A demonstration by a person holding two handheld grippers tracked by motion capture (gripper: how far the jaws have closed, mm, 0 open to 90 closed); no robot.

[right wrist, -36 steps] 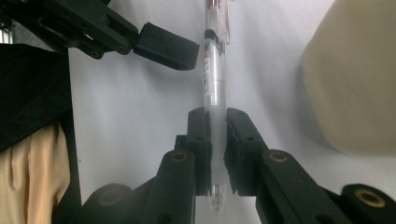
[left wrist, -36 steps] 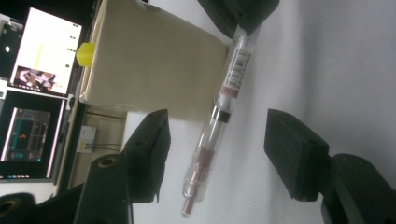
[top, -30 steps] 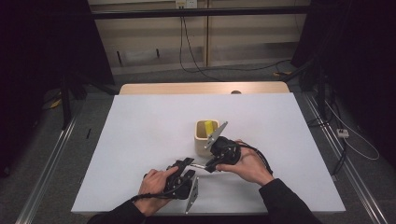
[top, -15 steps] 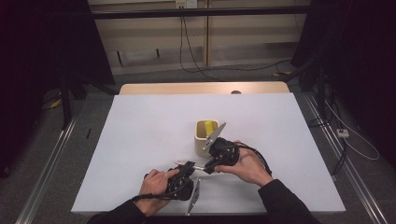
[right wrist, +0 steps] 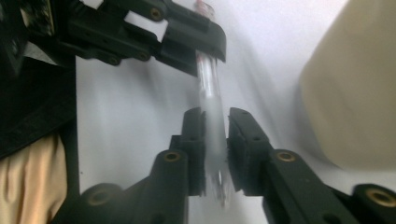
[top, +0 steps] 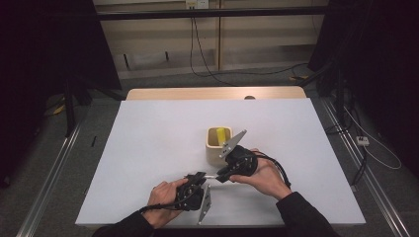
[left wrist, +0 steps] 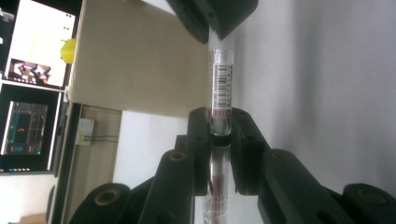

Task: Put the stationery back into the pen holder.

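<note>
A dark room with cables on the floor surrounds a white bench [top: 148, 148]. Both forearms come in low over the bench's near edge, the hands close together. The left hand [top: 165, 195] holds the left claw [top: 201, 176] nearly level, pointing right and a little away. The right hand [top: 264, 175] holds the right claw [top: 221, 177] pointing left and back toward the person, so the two claws meet tip to tip.

Between them runs a clear tube [left wrist: 220, 93] with a barcode label and a reddish end. In the left claw view the left claw has just closed and its pads clamp the tube's rounded end; the tube runs on to the right claw [left wrist: 219, 28] at the top. In the right claw view the tube [right wrist: 208, 79] lies blurred between the right claw's pads, which have just been easing apart; I cannot tell whether they press on it. The left claw [right wrist: 205, 51] grips its far end.

Just beyond the right hand stands a cream cup [top: 217, 148], upright, with a yellow thing [top: 220, 134] inside.
</note>
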